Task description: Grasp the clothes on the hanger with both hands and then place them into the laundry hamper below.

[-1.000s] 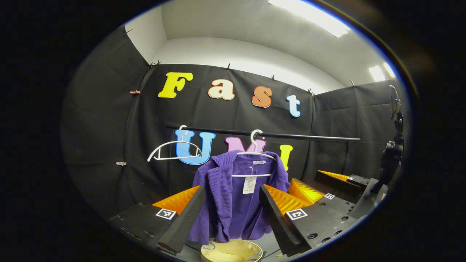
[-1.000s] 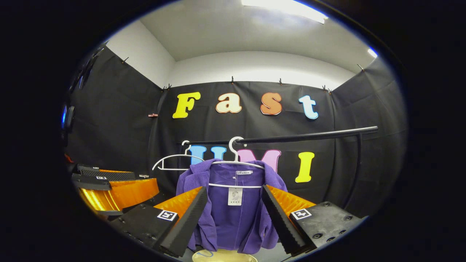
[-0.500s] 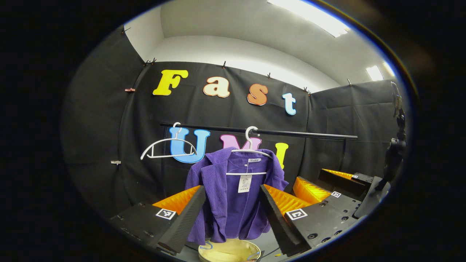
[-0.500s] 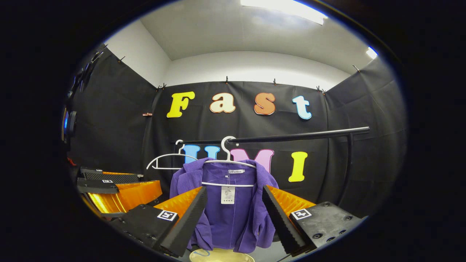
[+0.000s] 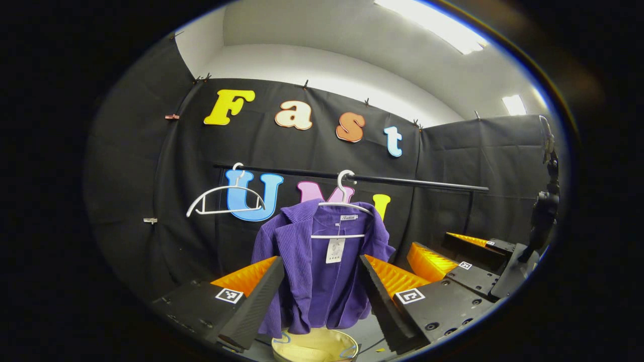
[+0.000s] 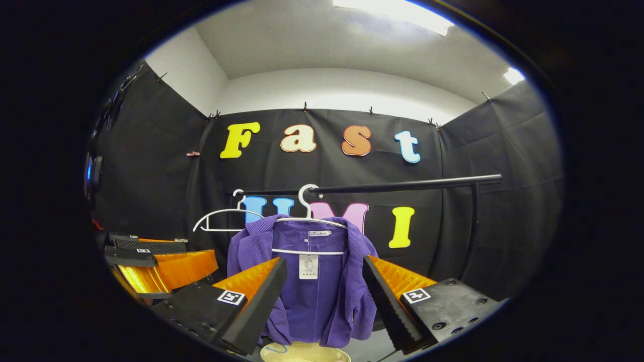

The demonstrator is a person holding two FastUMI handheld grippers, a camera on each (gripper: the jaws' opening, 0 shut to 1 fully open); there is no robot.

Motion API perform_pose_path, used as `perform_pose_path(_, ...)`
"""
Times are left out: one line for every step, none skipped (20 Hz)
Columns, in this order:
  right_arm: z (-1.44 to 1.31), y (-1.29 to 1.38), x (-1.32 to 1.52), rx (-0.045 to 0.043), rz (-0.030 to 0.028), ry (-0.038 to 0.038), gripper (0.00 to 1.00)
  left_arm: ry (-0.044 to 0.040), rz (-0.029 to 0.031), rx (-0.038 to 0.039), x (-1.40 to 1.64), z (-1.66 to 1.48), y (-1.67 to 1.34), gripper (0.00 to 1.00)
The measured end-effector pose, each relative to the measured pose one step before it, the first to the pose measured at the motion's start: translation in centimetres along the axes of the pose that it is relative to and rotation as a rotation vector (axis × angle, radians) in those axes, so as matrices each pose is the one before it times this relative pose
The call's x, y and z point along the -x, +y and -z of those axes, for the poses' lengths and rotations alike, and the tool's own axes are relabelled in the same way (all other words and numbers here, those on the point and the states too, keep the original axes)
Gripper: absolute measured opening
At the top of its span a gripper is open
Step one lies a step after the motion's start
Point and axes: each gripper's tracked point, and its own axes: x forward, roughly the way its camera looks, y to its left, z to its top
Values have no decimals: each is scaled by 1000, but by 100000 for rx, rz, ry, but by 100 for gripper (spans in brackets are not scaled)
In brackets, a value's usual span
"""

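Note:
A purple ribbed jacket point(image 5: 312, 271) point(image 6: 307, 286) with a white tag hangs on a white hanger point(image 5: 342, 203) point(image 6: 309, 218) from a black rail point(image 5: 412, 182) point(image 6: 402, 185). Below it stands a pale yellow hamper point(image 5: 314, 348) point(image 6: 302, 353), its rim at the bottom edge. My left gripper point(image 5: 319, 296) is open, still short of the jacket, which shows between its fingers. My right gripper point(image 6: 322, 296) is open too, likewise facing the jacket from a distance. In the left gripper view the right gripper point(image 5: 453, 269) shows at the far right; in the right gripper view the left gripper point(image 6: 151, 256) shows at the left.
An empty white hanger point(image 5: 224, 198) point(image 6: 221, 221) hangs on the rail to the left of the jacket. The rail's upright post point(image 6: 470, 226) stands at the right. A black stand point(image 5: 541, 216) rises at the right edge of the left gripper view.
Both views have shifted slightly: the jacket and rail sit a little higher and further left in each frame, and more of the hamper rim shows. Both grippers stay open.

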Motion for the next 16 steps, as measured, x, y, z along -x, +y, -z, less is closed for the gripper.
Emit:
perform_pose_path(148,58,129,416,1493,161,97,695,1309,305,-82,178,214,94)
perform_pose_path(161,-4,63,251,1611,422,97,517,1203,385,-45,84,261,94)
perform_pose_path(252,150,103,-20,1454,452,97,507,1063,339,-75,87,317,94)
perform_pose_path(237,-22,100,-108,1638,484,98,443,935,329,-8,30,327,94)
perform_pose_path(183,-137,37,-101,1617,291,97,616,1017,227,-119,184,226,94)
perform_pose_path(115,-75,8,-117,1514,24,95,114,523,179,-28,77,298,94)
perform_pose_path(232,-113,-67,-208,982,104,97,-38,-126,134,-173,86,355,94)
perform_pose_path(223,-74,-106,-206,625,334,95,333,-503,267,-306,125,337,94)
perform_pose_path(266,-168,-286,-144,376,204,97,378,-124,316,-400,258,103,94)
perform_pose_path(203,-280,-416,-25,597,68,98,297,329,206,-477,75,-62,94)
perform_pose_path(222,-565,-632,21,723,-45,97,70,79,-16,-596,130,2,94)
perform_pose_path(288,-548,-891,-77,651,105,97,84,-387,-195,-726,34,-2,94)
perform_pose_path(387,-420,-966,-283,-27,299,97,92,-547,-389,-885,112,-55,94)
perform_pose_path(375,-326,-1068,-442,-763,155,98,-51,-534,-722,-988,96,-100,94)
perform_pose_path(364,-490,-1265,-361,-604,-70,98,-208,-639,-1153,-1092,267,-171,94)
perform_pose_path(456,-579,-1453,-512,-880,20,98,-324,-1163,-1259,-1069,183,-153,94)
